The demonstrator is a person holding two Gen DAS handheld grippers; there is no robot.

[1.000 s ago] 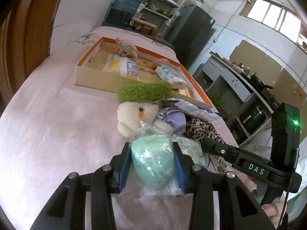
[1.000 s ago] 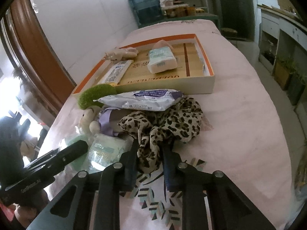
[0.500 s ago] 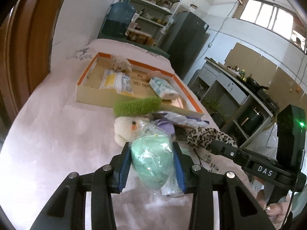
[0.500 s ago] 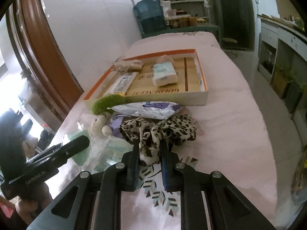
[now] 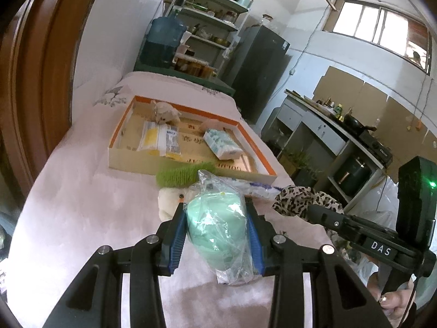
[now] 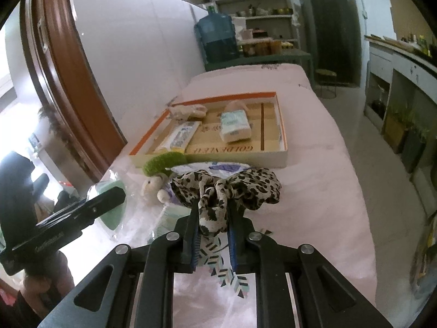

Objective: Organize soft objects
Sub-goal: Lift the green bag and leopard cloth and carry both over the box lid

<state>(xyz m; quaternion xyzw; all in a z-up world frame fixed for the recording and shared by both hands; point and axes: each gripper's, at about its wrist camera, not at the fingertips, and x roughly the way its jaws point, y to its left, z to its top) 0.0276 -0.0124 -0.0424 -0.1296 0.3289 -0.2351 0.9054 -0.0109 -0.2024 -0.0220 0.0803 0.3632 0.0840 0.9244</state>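
Observation:
My left gripper [image 5: 215, 227] is shut on a mint-green soft item in a clear plastic bag [image 5: 217, 229], held above the pink table. My right gripper [image 6: 213, 224] is shut on a leopard-print scrunchie [image 6: 232, 188], also lifted; it shows at the right of the left wrist view [image 5: 297, 199]. On the table lie a green fuzzy pad [image 5: 185, 176], a white plush toy [image 5: 169, 203] and a white-blue packet [image 6: 215, 168]. Behind them stands an orange-rimmed box [image 5: 191, 164] holding a plush [image 5: 166, 113], a yellow-white packet [image 5: 161, 139] and a tissue pack [image 5: 222, 145].
The table's cloth [image 5: 82, 205] stretches out at the left. A brown door frame [image 5: 32, 82] stands left of the table. A water jug [image 5: 164, 43], shelves and a dark fridge [image 5: 259, 73] are behind. A kitchen counter [image 5: 341, 125] runs along the right.
Both grippers have risen and pulled back, lifting the bagged green item and the leopard scrunchie off the pile. The items on the table have stayed in place.

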